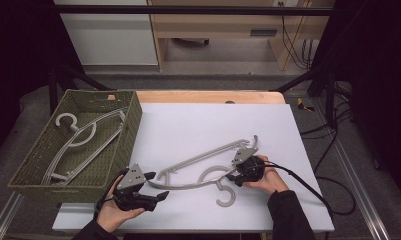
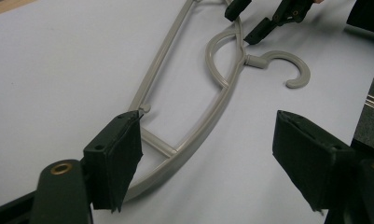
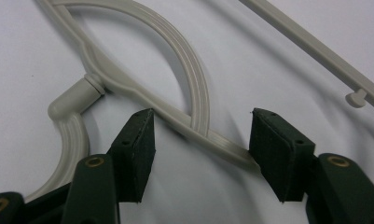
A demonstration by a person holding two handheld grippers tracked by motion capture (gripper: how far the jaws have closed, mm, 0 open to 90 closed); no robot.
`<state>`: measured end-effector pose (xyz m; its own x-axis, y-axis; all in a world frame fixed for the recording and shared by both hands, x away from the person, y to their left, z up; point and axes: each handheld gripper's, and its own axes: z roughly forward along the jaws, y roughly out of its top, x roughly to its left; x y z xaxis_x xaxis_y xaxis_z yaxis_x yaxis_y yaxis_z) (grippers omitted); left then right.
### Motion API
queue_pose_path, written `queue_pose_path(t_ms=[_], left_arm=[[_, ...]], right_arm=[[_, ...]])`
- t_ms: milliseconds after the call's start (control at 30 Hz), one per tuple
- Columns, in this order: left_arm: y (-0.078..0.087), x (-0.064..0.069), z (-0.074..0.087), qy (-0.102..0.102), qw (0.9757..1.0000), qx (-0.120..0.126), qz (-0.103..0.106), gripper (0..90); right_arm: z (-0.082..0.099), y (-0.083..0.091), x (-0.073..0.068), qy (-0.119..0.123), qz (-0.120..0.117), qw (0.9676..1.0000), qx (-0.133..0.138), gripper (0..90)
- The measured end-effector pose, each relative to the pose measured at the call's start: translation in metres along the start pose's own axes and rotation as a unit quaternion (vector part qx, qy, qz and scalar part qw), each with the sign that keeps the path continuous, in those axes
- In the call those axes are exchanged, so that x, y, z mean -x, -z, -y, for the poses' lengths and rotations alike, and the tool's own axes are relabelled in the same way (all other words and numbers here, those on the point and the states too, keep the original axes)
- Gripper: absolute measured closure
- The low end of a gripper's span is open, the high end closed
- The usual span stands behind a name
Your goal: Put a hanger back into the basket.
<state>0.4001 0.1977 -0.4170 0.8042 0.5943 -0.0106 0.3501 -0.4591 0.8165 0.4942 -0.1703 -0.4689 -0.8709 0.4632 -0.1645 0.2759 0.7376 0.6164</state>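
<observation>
Lying flat on the white tabletop [image 1: 198, 120], the grey hanger [image 1: 203, 167] runs its long axis from about 8 o'clock, near the left gripper, up to about 2 o'clock in the high view, with its shoulder ends at those two extremes. Its hook [image 1: 226, 195] sticks out of the middle of the curved bar toward 6 o'clock, and the open mouth of the hook turns toward 9 o'clock. At 9 o'clock on the tabletop sits a green woven basket [image 1: 35, 165], and inside it lie more grey hangers [image 1: 80, 140] stacked together, their hook toward the basket's far left corner. The right gripper [image 1: 238, 172] sits at the hanger's middle, just at 1 o'clock from the hook; in the right gripper view its jaws stand half apart on either side of the curved bar [image 3: 212, 140], with the far pad at the bar's edge and the near pad clear of it, so nothing is clamped. The left gripper [image 1: 155, 187] hovers at the hanger's 8 o'clock end with its jaws spread wide; in the left gripper view one pad [image 2: 114, 158] overlaps the end of the hanger and the other stands well off to the side, with nothing held.
</observation>
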Motion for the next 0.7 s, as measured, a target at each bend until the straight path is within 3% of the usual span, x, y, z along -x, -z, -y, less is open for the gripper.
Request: queue_pose_path(t_ms=[67,133,400,533,633,700], left_arm=[[0.001,-0.001,0.000,0.001,1.0000,0.000,-0.001,23.6],[0.001,-0.001,0.001,0.003,1.0000,0.001,0.000,23.6],[0.004,-0.002,0.001,0.002,1.0000,0.004,-0.002,23.4],[0.003,-0.001,0.001,0.002,1.0000,0.004,-0.001,23.2],[0.003,-0.001,0.001,0.000,1.0000,0.002,0.001,23.1],[0.002,-0.001,0.001,0.001,1.0000,0.002,0.001,23.1]], right_arm=[[0.000,0.002,-0.001,0.007,-0.002,1.0000,0.000,48.0],[0.000,0.005,-0.002,-0.007,-0.003,1.0000,-0.002,50.7],[0.007,0.017,-0.006,-0.011,0.003,0.9996,-0.026,60.4],[0.009,0.015,-0.008,-0.012,-0.015,0.9996,-0.018,48.7],[0.010,0.013,-0.008,-0.005,-0.014,0.9996,-0.024,47.8],[0.010,0.013,-0.006,-0.015,-0.018,0.9994,-0.024,50.6]])
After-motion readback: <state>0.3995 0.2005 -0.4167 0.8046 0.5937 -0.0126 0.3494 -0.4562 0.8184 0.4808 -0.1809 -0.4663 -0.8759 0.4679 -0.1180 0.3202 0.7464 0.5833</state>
